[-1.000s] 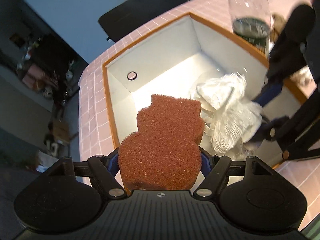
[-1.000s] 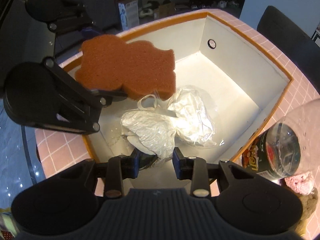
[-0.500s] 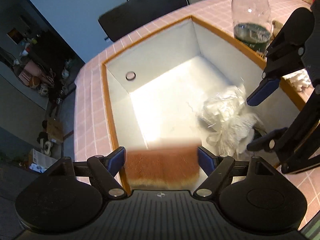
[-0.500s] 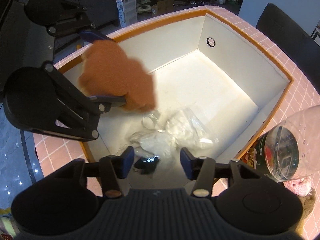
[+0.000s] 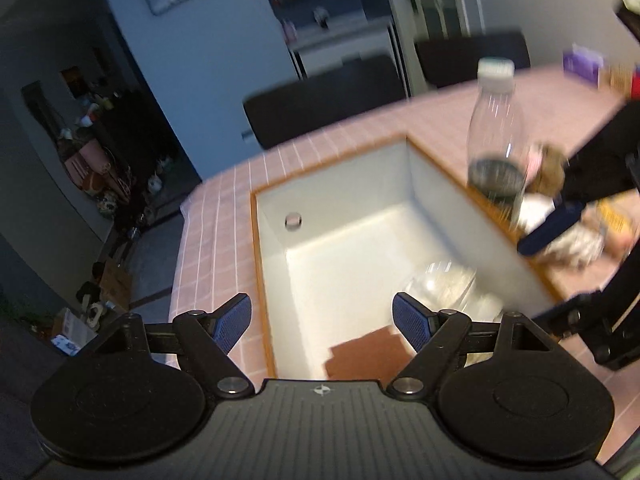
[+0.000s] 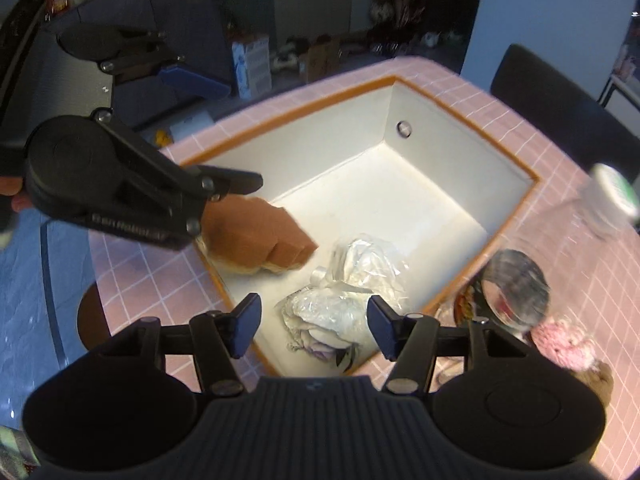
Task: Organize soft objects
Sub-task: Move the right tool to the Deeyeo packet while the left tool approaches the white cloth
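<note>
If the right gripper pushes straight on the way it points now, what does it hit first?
Most likely the crumpled plastic bag lying in the white bin, right ahead of the right gripper and its open jaws; depth is hard to judge.

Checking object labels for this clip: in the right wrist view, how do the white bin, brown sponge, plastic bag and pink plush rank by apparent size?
Largest to smallest, as they look:
1. White bin
2. Plastic bag
3. Brown sponge, partly hidden behind the left tool, so its place against the bag is unsure
4. Pink plush, partly hidden by the bottle
</note>
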Demonstrator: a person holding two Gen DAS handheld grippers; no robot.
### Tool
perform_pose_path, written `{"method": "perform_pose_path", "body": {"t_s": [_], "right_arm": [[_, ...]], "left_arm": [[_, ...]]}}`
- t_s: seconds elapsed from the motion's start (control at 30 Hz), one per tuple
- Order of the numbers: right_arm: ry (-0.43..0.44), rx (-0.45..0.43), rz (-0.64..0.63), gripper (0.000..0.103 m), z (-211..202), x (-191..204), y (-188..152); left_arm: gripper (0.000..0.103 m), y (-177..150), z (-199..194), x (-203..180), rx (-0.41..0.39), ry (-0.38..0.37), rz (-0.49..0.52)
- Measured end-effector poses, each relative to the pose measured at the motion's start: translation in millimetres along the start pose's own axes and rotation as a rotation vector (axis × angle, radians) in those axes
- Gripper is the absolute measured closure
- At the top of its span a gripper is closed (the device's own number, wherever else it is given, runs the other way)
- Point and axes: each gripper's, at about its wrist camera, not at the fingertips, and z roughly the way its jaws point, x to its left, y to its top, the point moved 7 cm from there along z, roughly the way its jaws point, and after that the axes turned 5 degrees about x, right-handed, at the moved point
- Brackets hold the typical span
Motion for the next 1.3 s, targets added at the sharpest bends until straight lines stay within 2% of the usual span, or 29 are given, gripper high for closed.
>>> {"method": "perform_pose_path", "body": {"t_s": [0.33, 0.5, 0.67, 0.77, 1.03, 1.27, 1.3], "right_arm": [[-0.095, -0.140, 0.157, 0.042, -55, -34, -64], [-0.163, -0.131, 0.242, 0.040, -70, -56, -104], [-0.234, -0.081, 0.331, 0.039, -70, -87, -143], [-0.281, -0.067, 0.380, 0.035, -66, -106, -165], [-0.384, -0.039, 0.510, 0.035, -54, -160, -209], [-0.363, -0.025, 0.548, 0.035, -42, -169, -222], [-0.354, -0.028, 0.541, 0.031, -40, -167, -221]], "left_arm": [[0.010, 3, -46, -48, -0.272, -0.116, -0.112], [0.010, 0, -51, -84, -0.341, -0.210, -0.153], [0.010, 1, -37, -125, -0.316, -0.331, -0.163], [0.011, -2, -26, -154, -0.283, -0.401, -0.151], [0.014, -6, 13, -210, -0.211, -0.453, -0.069], [0.014, -8, 47, -235, -0.145, -0.424, -0.016], [0.014, -6, 52, -234, -0.135, -0.414, -0.023]]}}
